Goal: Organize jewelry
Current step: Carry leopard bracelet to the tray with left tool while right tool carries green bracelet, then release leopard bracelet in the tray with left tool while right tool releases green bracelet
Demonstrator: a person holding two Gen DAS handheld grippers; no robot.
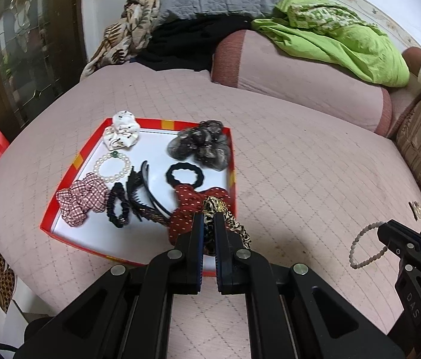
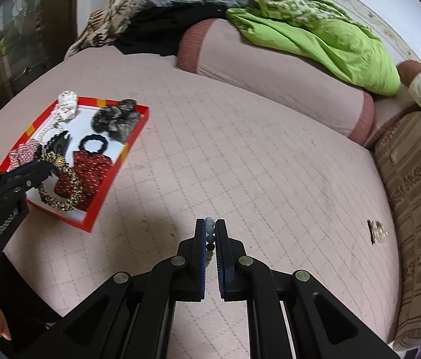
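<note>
While a quilted pink bedspread [image 1: 300,161] with a diamond stitch covers most of both views, a rounded bolster [image 1: 294,77] in the same pink with rust-striped ends lies behind it, draped with crumpled lime-green cloth [image 1: 339,39]. A shallow rectangular box [image 1: 74,161], red-rimmed with a smooth white floor, rests on the bedspread. Inside it sit a dark gauzy scrunchie [image 1: 201,146] at the far right corner, a white printed scrunchie [image 1: 122,133] over the far left rim, a red-checked one [image 1: 80,199] near left, a red dotted fabric bow [image 1: 191,206], a ribbed black hair tie [image 1: 185,175], a toothed black claw clip [image 1: 138,185], a small ruffled black tie [image 1: 116,205] and a pearl bracelet [image 1: 111,166] with one green bead.

Left gripper [image 1: 209,218] is clenched on a leopard-print scrunchie [image 2: 61,185], which hangs over the box's near right corner, just above the bow. Right gripper [image 2: 209,224] is clamped on a bracelet [image 1: 366,246] of round pale beads, its loop held above the bedspread, well right of the box. A small glittery clip [image 2: 376,232] lies alone near a striped brown cushion [image 2: 419,215].
</note>
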